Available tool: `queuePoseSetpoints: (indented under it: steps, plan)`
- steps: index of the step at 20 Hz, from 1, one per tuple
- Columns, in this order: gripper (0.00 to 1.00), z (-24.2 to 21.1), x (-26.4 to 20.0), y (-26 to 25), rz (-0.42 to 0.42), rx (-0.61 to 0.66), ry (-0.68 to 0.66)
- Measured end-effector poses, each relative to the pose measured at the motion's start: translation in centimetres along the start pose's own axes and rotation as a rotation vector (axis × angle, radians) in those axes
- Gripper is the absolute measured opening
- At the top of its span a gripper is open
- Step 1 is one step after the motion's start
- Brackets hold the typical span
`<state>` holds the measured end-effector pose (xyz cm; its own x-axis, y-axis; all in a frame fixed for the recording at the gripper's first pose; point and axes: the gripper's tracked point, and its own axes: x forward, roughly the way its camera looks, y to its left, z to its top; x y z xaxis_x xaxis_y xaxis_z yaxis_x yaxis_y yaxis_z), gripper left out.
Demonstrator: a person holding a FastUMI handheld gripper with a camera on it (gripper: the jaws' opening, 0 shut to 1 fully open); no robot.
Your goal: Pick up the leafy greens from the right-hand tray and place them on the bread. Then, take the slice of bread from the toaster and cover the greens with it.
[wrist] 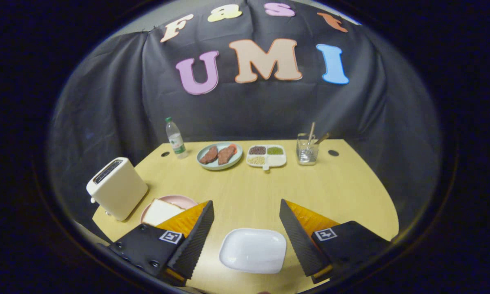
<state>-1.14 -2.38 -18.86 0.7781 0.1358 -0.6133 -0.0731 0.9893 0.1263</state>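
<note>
Gripper view: claw [246, 203] was wide apart, nothing between the fingers, hanging over the desk [343, 192].
- White tray [253, 250] sat directly below/between the fingers, approx 6 o'clock from the tips. Its surface read plain white. Couldn't make out the greens on it from this angle, so their position is TBC.
- Bread [160, 212] lay flat on a pink plate [183, 200] at approx 9 o'clock, partly behind the left finger.
- Toaster [116, 188] stood just beyond the plate at approx 10 o'clock. Slot on top was dark; couldn't tell if a slice was in it.
- Far side, 11 to 1 o'clock: bottle [175, 139], plate w/ meat [218, 166], divided dish [283, 161], glass w/ sticks [307, 151]. All well apart from the claw and not relevant.

Handling, my read:
- Greens: v. light, floppy, bruise easily, may slip. Pinch at the stem/thickest clump with a low squeeze, and expect droop either side.
- Toaster slice: light, soft-ish, crumbly. Grip the top edge across the flat faces near the crust w/ min force, then pull straight up. The toaster prob. tips easily if the slice drags.
</note>
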Motion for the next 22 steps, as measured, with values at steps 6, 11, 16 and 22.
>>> queuePoseSetpoints:
  steps: [6, 11, 16, 22]
  plan:
    - [1.0, 4.4, -1.7, -3.8, -0.096, -0.015, -0.167]
    - [1.0, 9.5, -3.7, -4.0, -0.14, -0.063, -0.335]
    - [1.0, 12.9, -4.8, -3.4, -0.15, -0.082, -0.433]
    - [1.0, 14.9, -5.6, -2.3, -0.127, -0.084, -0.482]
